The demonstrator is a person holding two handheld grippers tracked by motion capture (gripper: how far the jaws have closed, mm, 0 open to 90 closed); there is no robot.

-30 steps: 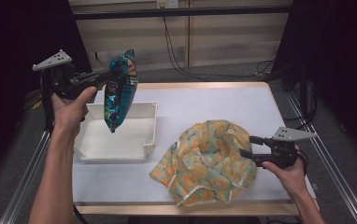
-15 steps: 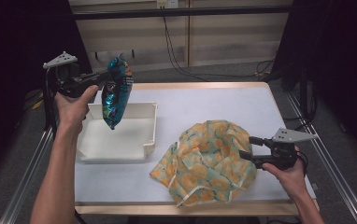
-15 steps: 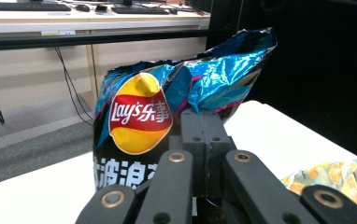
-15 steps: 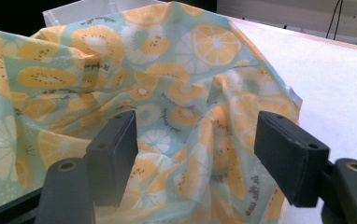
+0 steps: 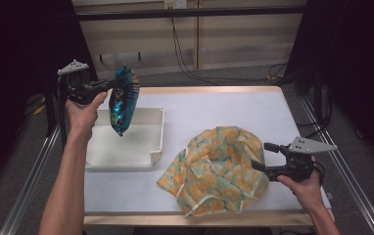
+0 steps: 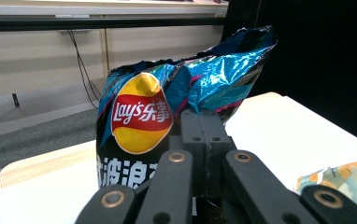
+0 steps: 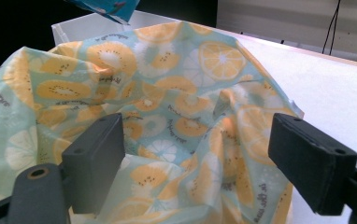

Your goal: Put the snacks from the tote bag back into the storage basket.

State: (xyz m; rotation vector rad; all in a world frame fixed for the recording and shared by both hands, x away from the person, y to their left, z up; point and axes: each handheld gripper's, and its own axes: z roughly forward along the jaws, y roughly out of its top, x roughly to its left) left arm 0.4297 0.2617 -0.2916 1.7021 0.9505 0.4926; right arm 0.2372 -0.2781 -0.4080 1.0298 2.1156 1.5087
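Note:
A blue Lay's chip bag hangs above the left part of the white tray. My left gripper is shut on the bag's crumpled top edge. In the left gripper view the jaws pinch the foil beside the yellow and red logo of the bag. A fruit-print cloth lies bunched on the table at the front right. My right gripper stands at the cloth's right edge. Its jaws have just been opening, and the pads do not press on the cloth between them.
The table has a white top with a wooden edge. The tray's far wall and a corner of the chip bag show beyond the cloth in the right gripper view. Cables hang behind the table.
The left hand has brought the bag a little lower and to the right, over the tray. The right gripper's jaws have spread wider at the cloth's edge.

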